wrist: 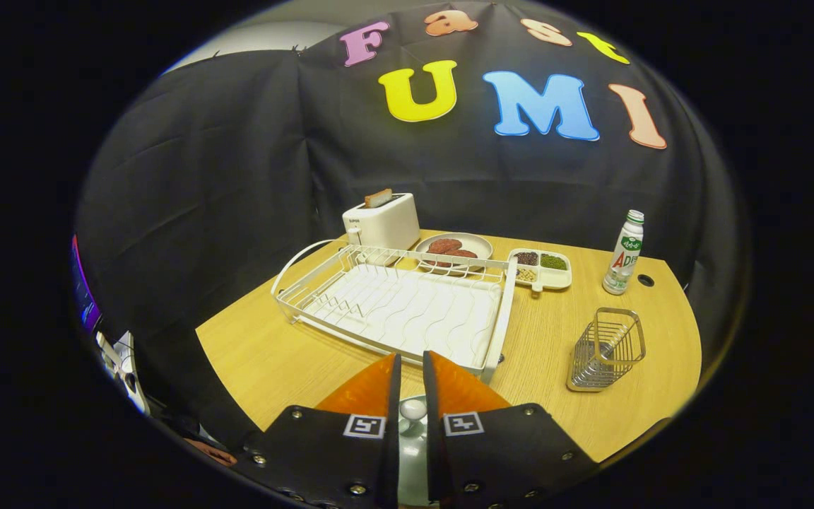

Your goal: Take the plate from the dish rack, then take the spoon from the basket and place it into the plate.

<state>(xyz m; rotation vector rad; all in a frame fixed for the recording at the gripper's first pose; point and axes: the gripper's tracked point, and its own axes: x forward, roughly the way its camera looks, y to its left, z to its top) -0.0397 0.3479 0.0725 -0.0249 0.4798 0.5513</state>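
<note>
My gripper [412, 367] is low over the near edge of the wooden table [258, 353], its fingers only a narrow gap apart. In that gap sits a small white rounded piece, the end of the spoon [413, 408], and both fingers press on it. Under the fingers lies a pale surface, the plate [413, 459], mostly hidden by the gripper. The white wire dish rack [393, 304] stands just beyond the fingertips with nothing in it. The metal wire basket [606, 348] stands to the right of the rack and holds nothing.
Behind the rack stand a white toaster [382, 220] with a slice in it, a plate of reddish patties [453, 247] and a divided tray of grains [541, 267]. A small bottle [624, 253] stands at the far right, near a hole in the table.
</note>
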